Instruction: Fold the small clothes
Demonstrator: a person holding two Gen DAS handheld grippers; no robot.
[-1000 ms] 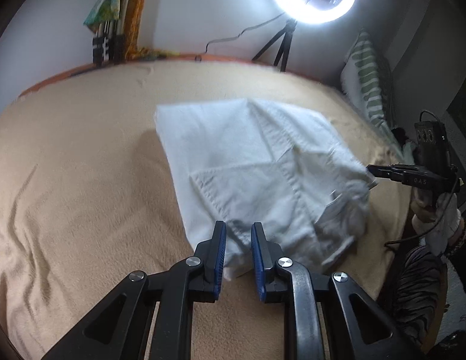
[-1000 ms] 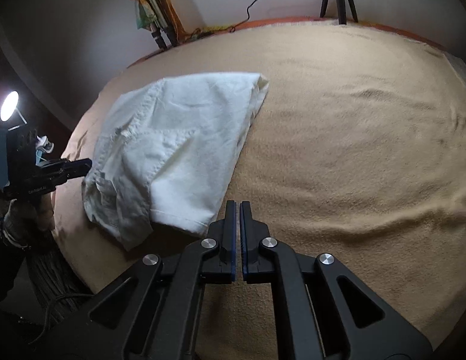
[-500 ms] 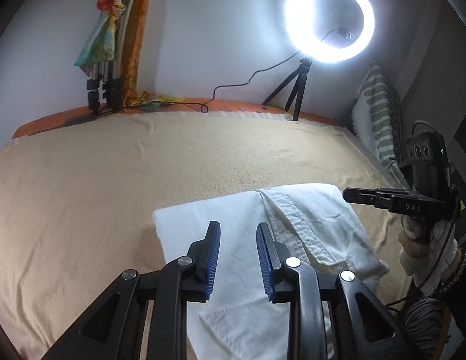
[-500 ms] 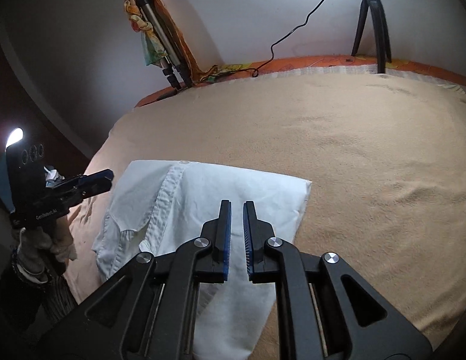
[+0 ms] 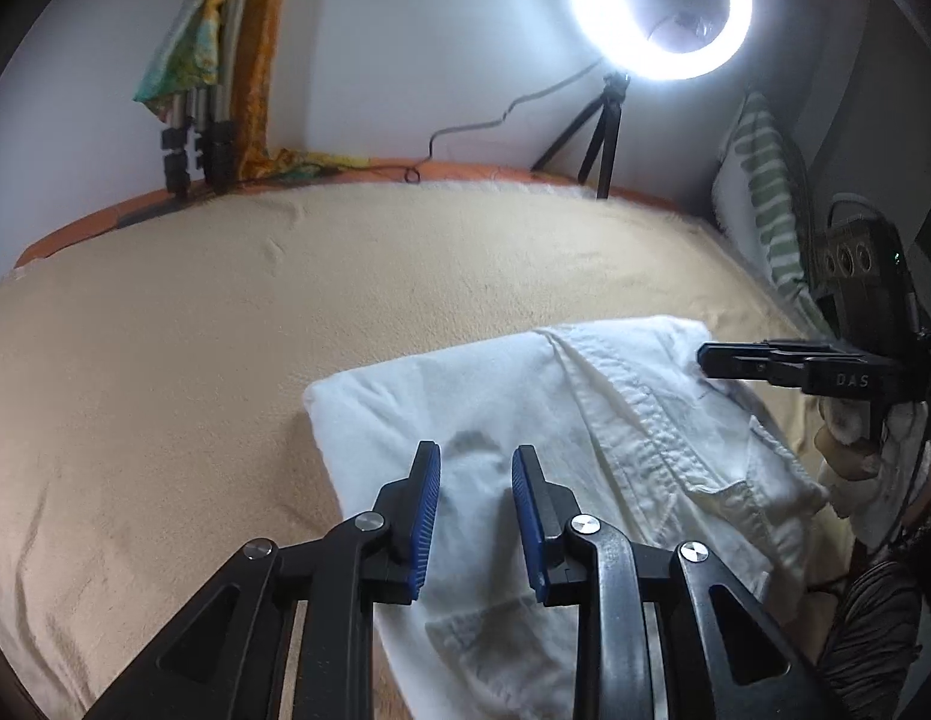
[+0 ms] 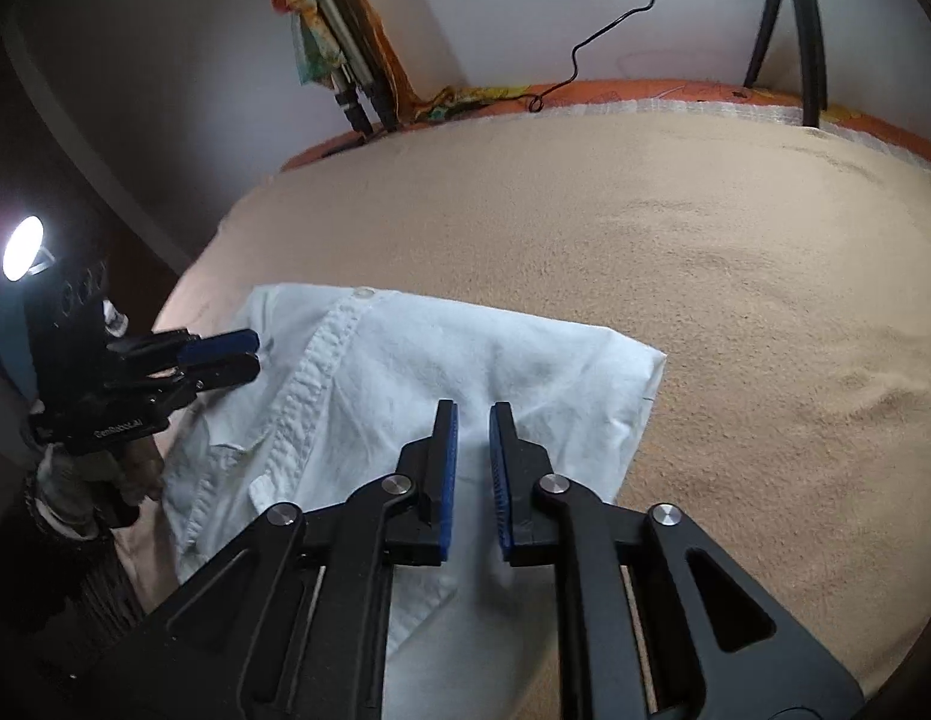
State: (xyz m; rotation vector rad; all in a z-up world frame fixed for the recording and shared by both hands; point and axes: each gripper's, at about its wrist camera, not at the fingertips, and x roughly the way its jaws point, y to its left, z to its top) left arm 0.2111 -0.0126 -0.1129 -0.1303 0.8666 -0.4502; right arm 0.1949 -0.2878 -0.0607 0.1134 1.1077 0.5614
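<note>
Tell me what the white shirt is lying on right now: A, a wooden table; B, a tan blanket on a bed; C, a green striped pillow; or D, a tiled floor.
B: the folded white shirt lies flat on the tan blanket, which spreads out beyond it to the orange edge by the wall.

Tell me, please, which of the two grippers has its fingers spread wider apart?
The left gripper: its blue pads stand clearly farther apart over the white shirt than the right gripper's.
</note>
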